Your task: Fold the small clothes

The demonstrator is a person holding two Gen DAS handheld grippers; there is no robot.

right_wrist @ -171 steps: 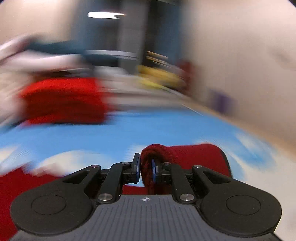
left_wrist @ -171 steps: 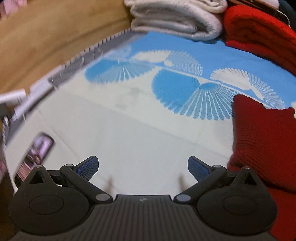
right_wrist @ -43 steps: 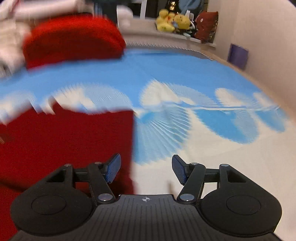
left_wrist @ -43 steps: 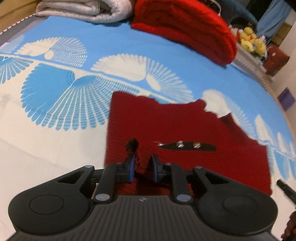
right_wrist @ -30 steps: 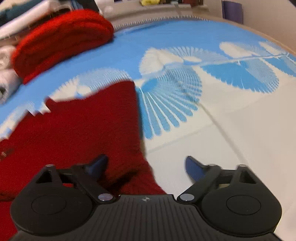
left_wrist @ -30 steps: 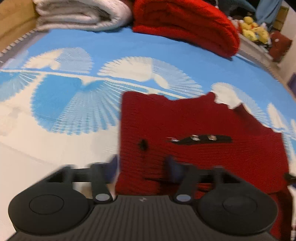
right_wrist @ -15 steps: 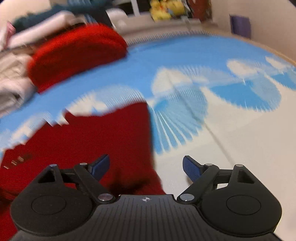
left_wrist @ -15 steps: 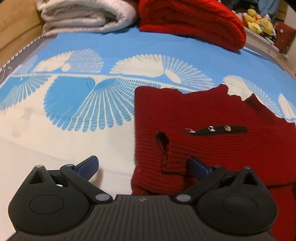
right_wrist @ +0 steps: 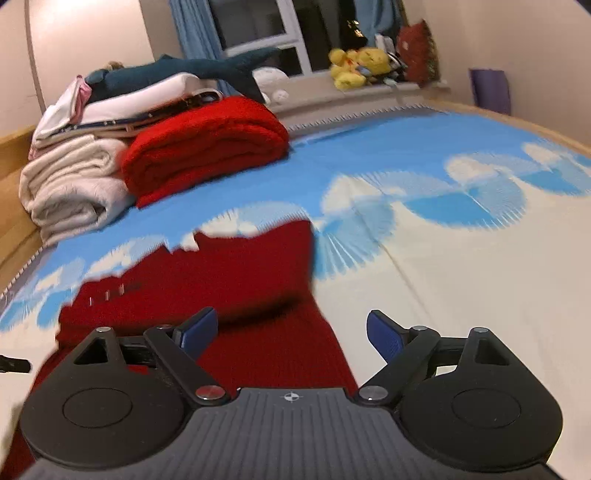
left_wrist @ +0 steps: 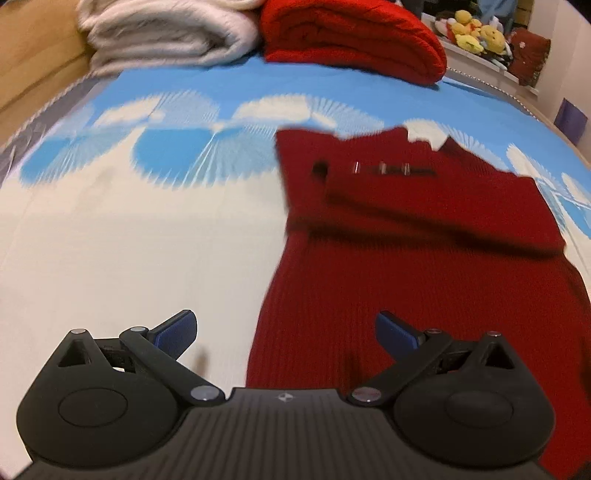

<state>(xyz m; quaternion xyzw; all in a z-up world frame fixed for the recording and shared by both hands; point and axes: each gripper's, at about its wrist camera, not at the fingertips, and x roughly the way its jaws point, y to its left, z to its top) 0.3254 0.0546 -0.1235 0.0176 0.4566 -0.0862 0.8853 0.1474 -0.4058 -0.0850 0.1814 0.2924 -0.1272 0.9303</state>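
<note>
Nearest the camera, the left tool (left_wrist: 284, 332) stands spread as wide as it goes, nothing between its blue pads; its jaws have just been opening, and the left edge of the red knitted garment (left_wrist: 424, 236) lies under the gap without being pinched. The right tool (right_wrist: 291, 330) is likewise wide apart and holds nothing, its jaws also having just been opening; it hangs over the garment's right edge, with the left pad above red knit and the right pad above bare sheet.

The garment lies flat on the bed (left_wrist: 110, 240), on a blue and white fan-patterned sheet. Its upper part appears folded down over the lower body, making a thicker band across the middle, with a dark strip bearing small metal snaps (left_wrist: 380, 169) near the far edge.

It looks like a ribbed knit: soft, light, stretchy, likely to sag and drag on the sheet rather than slide. I would take it at the two near hem corners, pinching both layers well inside the edge, and avoid the snap strip.

Further off, against the headboard side, sit a folded cream blanket (left_wrist: 166, 33) and a folded red knit blanket (left_wrist: 351, 33). Beyond them, plush toys (right_wrist: 354, 62) line the window ledge.
</note>
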